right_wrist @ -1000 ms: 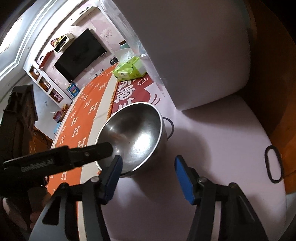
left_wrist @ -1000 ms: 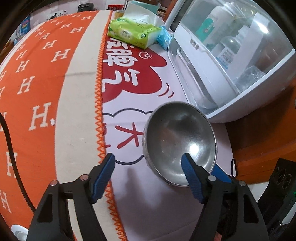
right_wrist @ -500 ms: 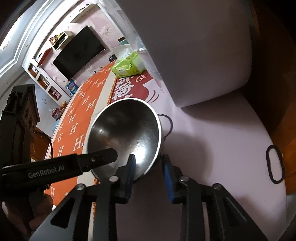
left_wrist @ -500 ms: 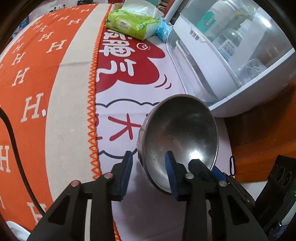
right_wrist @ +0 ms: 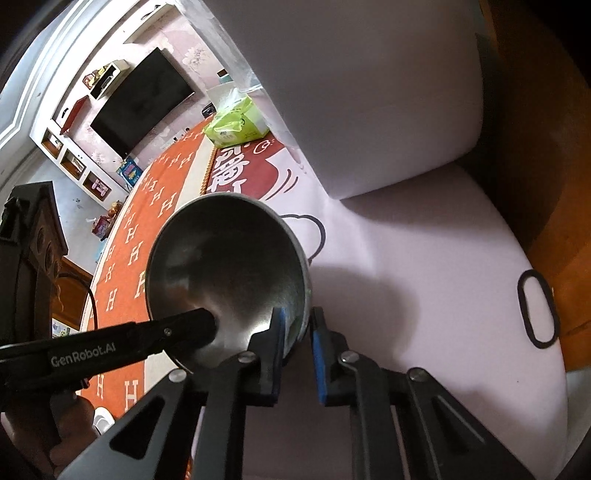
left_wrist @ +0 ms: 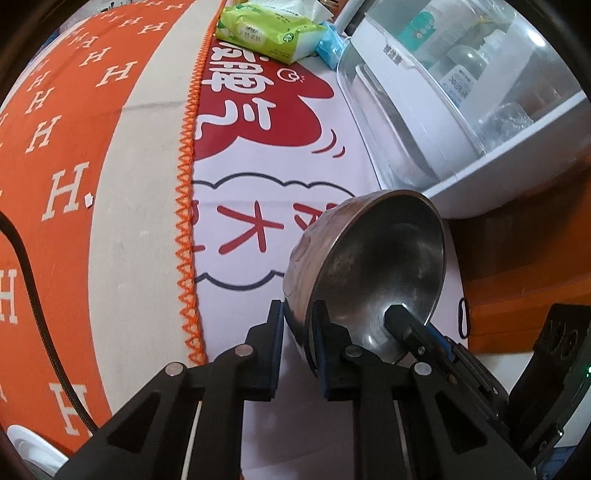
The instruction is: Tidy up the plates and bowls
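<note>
A steel bowl (left_wrist: 373, 273) is tilted on its side above the white and red mat (left_wrist: 266, 173). My left gripper (left_wrist: 298, 339) is shut on its near rim, one blue pad inside and one outside. My right gripper (right_wrist: 297, 338) is shut on the opposite rim of the same bowl (right_wrist: 225, 266). The right gripper's finger shows inside the bowl in the left wrist view (left_wrist: 397, 317). The left gripper's finger shows inside the bowl in the right wrist view (right_wrist: 192, 325). No plates are in view.
A white cabinet with a clear dome lid (left_wrist: 443, 96) holding bottles stands at the right of the mat. A green tissue pack (left_wrist: 266, 29) lies at the far end. An orange H-patterned cloth (left_wrist: 55, 147) covers the left of the table. A black loop (right_wrist: 537, 308) lies at the right edge.
Both grippers have closed from wide open onto opposite rims of the bowl. The bowl has tipped from resting on the mat to standing steeply on its side.
</note>
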Demonstrator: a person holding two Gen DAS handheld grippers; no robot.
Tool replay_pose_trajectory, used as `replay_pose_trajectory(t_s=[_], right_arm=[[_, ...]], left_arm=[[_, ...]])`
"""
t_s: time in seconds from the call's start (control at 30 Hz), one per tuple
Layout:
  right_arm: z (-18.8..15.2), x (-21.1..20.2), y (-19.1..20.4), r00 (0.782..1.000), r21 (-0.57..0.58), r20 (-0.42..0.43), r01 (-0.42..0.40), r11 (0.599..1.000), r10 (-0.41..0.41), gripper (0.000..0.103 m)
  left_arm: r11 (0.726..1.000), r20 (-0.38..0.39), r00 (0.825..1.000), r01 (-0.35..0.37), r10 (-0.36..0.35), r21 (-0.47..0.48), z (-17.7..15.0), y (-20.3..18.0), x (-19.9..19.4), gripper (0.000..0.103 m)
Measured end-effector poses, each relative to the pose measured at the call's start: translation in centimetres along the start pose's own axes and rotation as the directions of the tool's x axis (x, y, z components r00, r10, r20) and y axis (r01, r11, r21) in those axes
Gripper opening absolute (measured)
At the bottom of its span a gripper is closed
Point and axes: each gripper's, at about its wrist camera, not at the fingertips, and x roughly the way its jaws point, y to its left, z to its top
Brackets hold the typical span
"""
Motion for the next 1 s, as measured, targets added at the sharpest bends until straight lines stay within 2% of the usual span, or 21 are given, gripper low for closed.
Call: replay_pose_trajectory(t_s=[0.13,0.63,0.83,1.0], right_arm=[[-0.1,-0.3,0.0,1.0,0.013,-0.002,-0.004,1.0,0.004,0.011],[-1.5,-2.9,1.0,1.0,0.027,0.002,0.009,1.0,-0.009,0.009],[-2.3,-4.2,1.7,1.0,0.011,-0.003,0.024,1.0,-0.024,0.007],[-2.9,-5.5,2.7,1.0,-0.015,-0.002,0.014,1.0,-0.014,0.005]], left_arm=[[1.0,-0.028,1.0,-0.001,0.001,-0.002,-0.5,0.0,0.0,0.013],[1.0,-0.046,0.999,0.005,-0.004,0.021,-3.4,-0.5,-2.4,0.014],[0.999,-0.058,0.998,-0.021,0.024,0.047,-5.3,-1.1,-3.8,0.015],[0.999,-0.046,0.999,-0.018,0.02,0.044,-7.5,-0.8,-5.6,0.016]])
